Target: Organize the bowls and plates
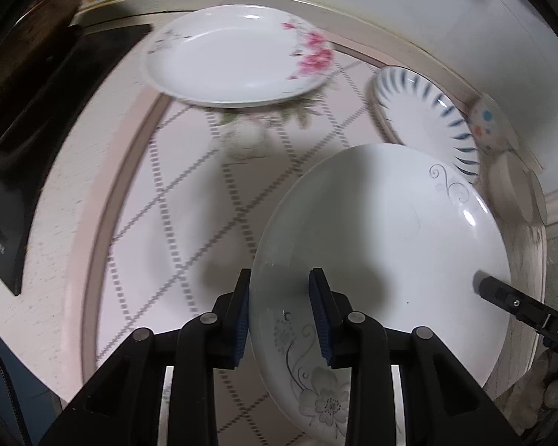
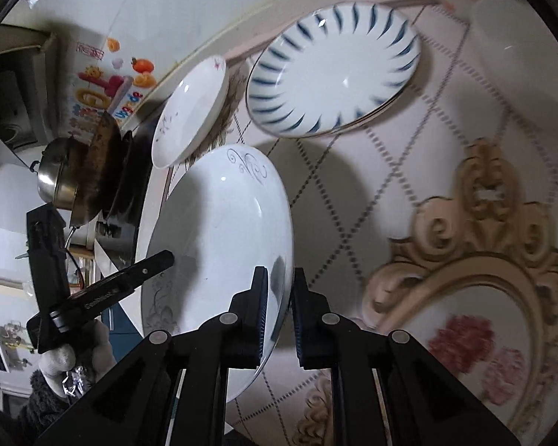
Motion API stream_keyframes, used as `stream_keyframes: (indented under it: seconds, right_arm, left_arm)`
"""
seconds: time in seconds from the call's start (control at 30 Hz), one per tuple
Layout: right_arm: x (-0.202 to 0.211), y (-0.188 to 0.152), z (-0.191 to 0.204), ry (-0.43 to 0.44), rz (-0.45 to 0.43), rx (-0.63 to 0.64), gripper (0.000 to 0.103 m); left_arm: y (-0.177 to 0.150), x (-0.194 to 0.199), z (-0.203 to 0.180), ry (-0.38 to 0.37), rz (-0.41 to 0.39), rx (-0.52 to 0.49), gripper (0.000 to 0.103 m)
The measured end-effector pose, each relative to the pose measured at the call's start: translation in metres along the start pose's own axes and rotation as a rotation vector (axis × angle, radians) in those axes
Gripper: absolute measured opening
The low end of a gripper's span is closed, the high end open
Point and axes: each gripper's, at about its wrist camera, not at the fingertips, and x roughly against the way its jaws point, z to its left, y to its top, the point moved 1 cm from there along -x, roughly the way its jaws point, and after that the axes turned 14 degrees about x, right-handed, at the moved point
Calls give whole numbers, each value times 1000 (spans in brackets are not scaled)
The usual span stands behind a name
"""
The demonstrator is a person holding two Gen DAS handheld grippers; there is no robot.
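1. The left gripper [image 1: 279, 310] has its blue-padded fingers [image 1: 320, 312] set narrowly astride the near rim of a white plate with grey flower print [image 1: 383, 245]; one finger is inside the rim and one outside, and whether the pads press the rim cannot be told.
2. The right gripper [image 2: 281, 310] straddles the opposite rim of the same plate [image 2: 223, 230] with a narrow gap; contact is likewise unclear.
3. The plate is tilted over the patterned tabletop [image 1: 189, 200], between the two grippers.
4. Behind it a blue-striped plate [image 2: 334, 70] lies on the tabletop.
5. Further back a pink-flowered plate [image 1: 238, 55] lies near the wall.
6. A spotted bowl [image 1: 489, 124] sits just beside the striped plate.
7. Pots [image 2: 78, 178] stand at the left of the right wrist view.
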Motion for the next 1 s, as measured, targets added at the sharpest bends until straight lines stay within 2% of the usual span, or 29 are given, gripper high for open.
stream_keyframes:
  seconds: [0.13,0.37,0.67,1.0]
  right_arm:
    - [25,-11,-15,-24,-29,-29,14]
    - [43,-33,-44,-60,-57,-103,14]
    - [40,-55,-74,-85,-67,-168,14]
    - [33,-73,-85,-82,-20,-195,14]
  left_arm:
    - [-3,-7,-17,-22,19,-43,27]
    - [14,-47,-58,-25,56,-124,27]
    - [6,-69,-76,-14,74,-184,28]
    - [2,-73,-91,26,67,-246,28]
